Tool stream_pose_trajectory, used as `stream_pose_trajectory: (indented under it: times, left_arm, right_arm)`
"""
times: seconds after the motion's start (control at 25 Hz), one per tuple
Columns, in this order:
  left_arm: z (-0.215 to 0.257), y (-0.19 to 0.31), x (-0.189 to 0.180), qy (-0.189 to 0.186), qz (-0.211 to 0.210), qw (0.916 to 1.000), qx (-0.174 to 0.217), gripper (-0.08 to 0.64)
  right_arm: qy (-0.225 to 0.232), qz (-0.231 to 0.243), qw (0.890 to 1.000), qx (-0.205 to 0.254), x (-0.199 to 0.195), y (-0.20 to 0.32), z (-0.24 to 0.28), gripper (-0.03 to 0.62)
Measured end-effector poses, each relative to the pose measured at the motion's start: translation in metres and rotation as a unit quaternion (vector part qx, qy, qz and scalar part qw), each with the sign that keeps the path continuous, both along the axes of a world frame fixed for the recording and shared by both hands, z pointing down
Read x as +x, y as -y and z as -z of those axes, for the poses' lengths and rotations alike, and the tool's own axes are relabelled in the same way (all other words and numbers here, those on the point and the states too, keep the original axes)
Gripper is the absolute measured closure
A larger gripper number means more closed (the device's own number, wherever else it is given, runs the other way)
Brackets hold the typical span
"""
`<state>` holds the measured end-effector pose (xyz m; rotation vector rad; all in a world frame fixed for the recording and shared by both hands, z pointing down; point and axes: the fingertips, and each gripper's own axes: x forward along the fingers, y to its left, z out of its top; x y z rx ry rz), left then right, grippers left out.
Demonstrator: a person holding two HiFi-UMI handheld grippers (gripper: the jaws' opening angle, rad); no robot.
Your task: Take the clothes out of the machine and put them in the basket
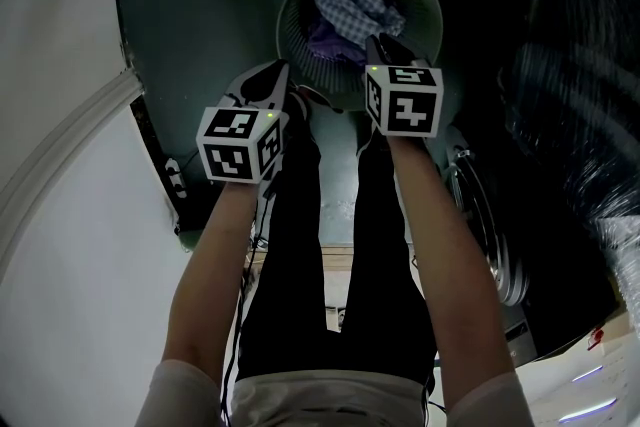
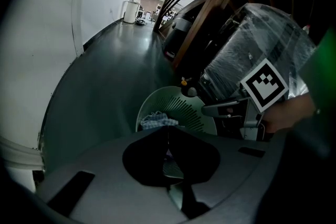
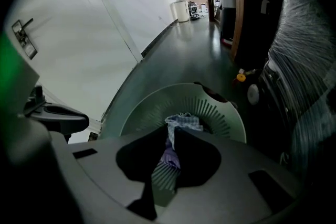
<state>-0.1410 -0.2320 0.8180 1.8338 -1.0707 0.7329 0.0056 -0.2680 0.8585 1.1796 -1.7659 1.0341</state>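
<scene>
A pale green slotted basket [image 1: 290, 5] stands on the dark floor ahead of me. It holds a blue-checked cloth [image 1: 350, 0] on top of a purple cloth [image 1: 335, 43]. My right gripper [image 1: 383, 43] hangs over the basket's near right rim. In the right gripper view its jaws [image 3: 171, 136] stand a narrow slit apart, and the checked cloth [image 3: 184, 122], purple cloth [image 3: 169, 157] and basket slats show through the slit. My left gripper [image 1: 283, 73] hovers just outside the near left rim. Its jaws [image 2: 167, 131] are shut with nothing in them, facing the basket [image 2: 178, 105].
A chrome-rimmed round machine door [image 1: 490, 235] stands open at the right, beside a plastic-wrapped appliance [image 1: 570, 115]. A white wall [image 1: 60, 35] curves along the left. The person's dark-trousered legs [image 1: 330, 255] stand below the grippers. The dark floor [image 2: 115, 60] runs far ahead.
</scene>
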Motion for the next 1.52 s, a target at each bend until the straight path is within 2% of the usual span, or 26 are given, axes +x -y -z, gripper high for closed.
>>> stream_pose_trajectory:
  times: [0.36,0.68,0.8,1.0,1.28,1.52]
  left_arm:
    - [0.008,-0.002,0.001,-0.001,0.002,1.0000,0.006,0.538]
    - [0.033,-0.009,0.001,-0.008,0.004,0.9996,0.027,0.538]
    - [0.047,-0.010,0.001,-0.008,0.001,0.9989,0.047,0.538]
    - [0.077,-0.012,0.002,-0.008,-0.002,0.9971,0.076,0.538]
    - [0.130,-0.020,0.002,-0.023,0.010,0.9935,0.111,0.538]
    - [0.186,-0.035,0.005,-0.037,0.014,0.9899,0.136,0.538]
  right_arm:
    - [0.004,-0.012,1.000,-0.008,0.006,-0.016,0.006,0.537]
    - [0.003,-0.026,1.000,0.000,0.014,-0.039,0.027,0.578]
    - [0.010,-0.026,1.000,0.006,0.012,-0.047,0.039,0.581]
    - [0.022,-0.009,0.999,0.024,0.004,-0.060,0.069,0.583]
    - [0.041,-0.037,0.997,0.059,0.008,-0.067,0.124,0.583]
    - [0.062,-0.035,0.990,0.118,0.017,-0.069,0.194,0.584]
